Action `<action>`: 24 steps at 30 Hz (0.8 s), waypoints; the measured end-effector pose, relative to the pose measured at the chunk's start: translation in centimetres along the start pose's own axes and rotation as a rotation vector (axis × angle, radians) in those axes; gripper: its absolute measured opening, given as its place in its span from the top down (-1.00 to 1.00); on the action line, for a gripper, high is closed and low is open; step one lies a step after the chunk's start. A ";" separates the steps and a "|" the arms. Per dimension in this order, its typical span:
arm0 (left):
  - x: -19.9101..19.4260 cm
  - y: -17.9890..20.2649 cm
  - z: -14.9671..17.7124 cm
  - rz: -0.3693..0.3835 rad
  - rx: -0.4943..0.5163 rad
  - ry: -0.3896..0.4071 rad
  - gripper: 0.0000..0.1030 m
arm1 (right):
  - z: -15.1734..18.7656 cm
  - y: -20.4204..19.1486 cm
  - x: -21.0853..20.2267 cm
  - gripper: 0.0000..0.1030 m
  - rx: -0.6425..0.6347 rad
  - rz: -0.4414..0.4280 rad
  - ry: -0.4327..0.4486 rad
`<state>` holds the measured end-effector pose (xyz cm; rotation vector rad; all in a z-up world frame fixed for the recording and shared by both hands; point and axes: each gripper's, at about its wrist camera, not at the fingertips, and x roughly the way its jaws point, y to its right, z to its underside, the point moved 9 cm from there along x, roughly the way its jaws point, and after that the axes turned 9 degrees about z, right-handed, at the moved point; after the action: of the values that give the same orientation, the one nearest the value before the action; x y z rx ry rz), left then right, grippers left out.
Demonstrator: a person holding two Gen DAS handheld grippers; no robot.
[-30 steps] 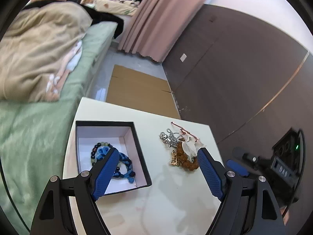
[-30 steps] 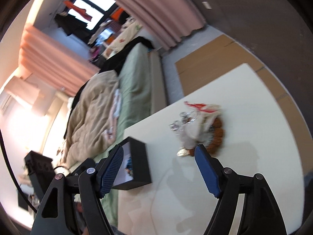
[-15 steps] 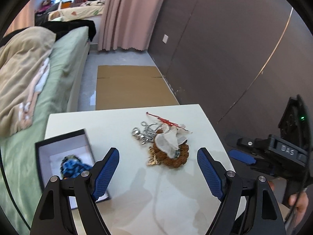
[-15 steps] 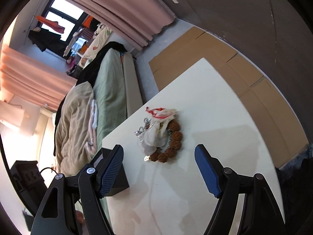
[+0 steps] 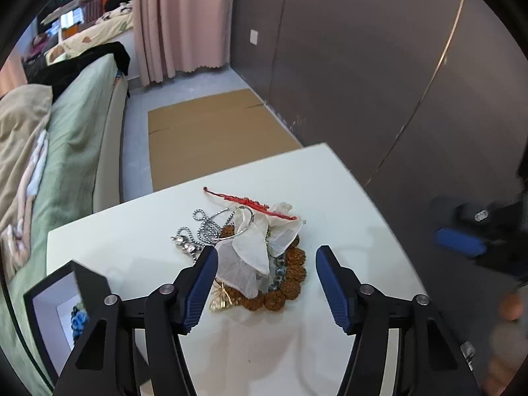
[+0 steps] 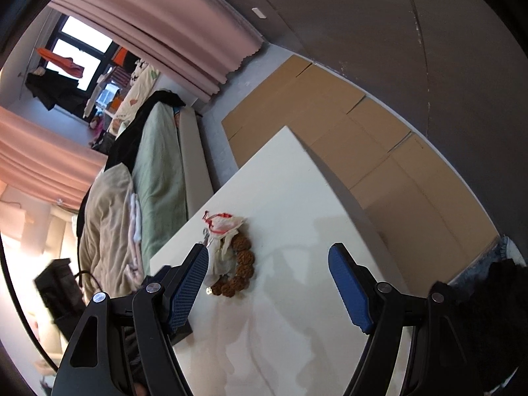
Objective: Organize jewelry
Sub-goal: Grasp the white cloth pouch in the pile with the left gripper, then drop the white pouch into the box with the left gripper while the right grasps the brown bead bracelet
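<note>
**Both grippers tilted down, jaws apart**

The left gripper [image 5: 266,280] points steeply downward, its two blue-padded fingers [image 5: 331,292] spread with a clear gap between them; the jaws are closing, yet the pads press on nothing; the black finger arms run back toward the lower edge of the view. The right gripper [image 6: 269,288] also tips downward, rolled to one side; its jaws stand wide apart, nothing between the pads [image 6: 349,292].

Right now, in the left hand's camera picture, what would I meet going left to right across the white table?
Black box with blue beads → silver chain → white pouch → brown bead bracelet, all on the white table.
</note>
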<state>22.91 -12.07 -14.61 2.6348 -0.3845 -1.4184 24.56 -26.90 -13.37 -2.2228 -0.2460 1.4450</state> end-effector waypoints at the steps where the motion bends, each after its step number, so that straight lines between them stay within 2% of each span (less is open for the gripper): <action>1: 0.6 -0.1 0.1 -0.009 0.008 -0.012 -0.21 | -0.1 0.1 -0.1 -0.47 0.006 -0.002 0.002; 4: 2.2 -0.3 0.6 -0.037 0.042 -0.035 -0.19 | -0.3 0.3 0.1 -0.47 0.009 0.002 -0.008; 6: 2.8 -0.5 0.9 -0.060 0.066 -0.045 0.15 | -0.3 0.4 0.3 -0.47 0.012 0.003 -0.014; 7: 3.1 -0.7 1.1 -0.071 0.075 -0.056 0.40 | -0.4 0.5 0.3 -0.47 0.014 0.005 -0.015; 8: 3.3 -0.9 1.2 -0.075 0.077 -0.063 0.58 | -0.4 0.5 0.4 -0.47 0.015 0.006 -0.017; 12: 2.9 -1.5 1.1 -0.083 0.072 -0.037 0.95 | -0.2 0.1 1.2 -0.47 0.008 0.010 -0.036; 14: 1.9 -1.5 0.9 -0.071 0.065 -0.015 1.00 | 0.1 -0.4 1.7 -0.47 -0.006 0.001 -0.052; 24: -4.5 -1.0 1.0 0.019 0.009 0.098 1.00 | 1.2 -2.4 2.8 -0.47 -0.044 -0.018 -0.072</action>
<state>19.90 -9.85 -11.79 2.6871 -0.4050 -1.2785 24.92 -23.40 -14.90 -2.1999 -0.3244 1.5257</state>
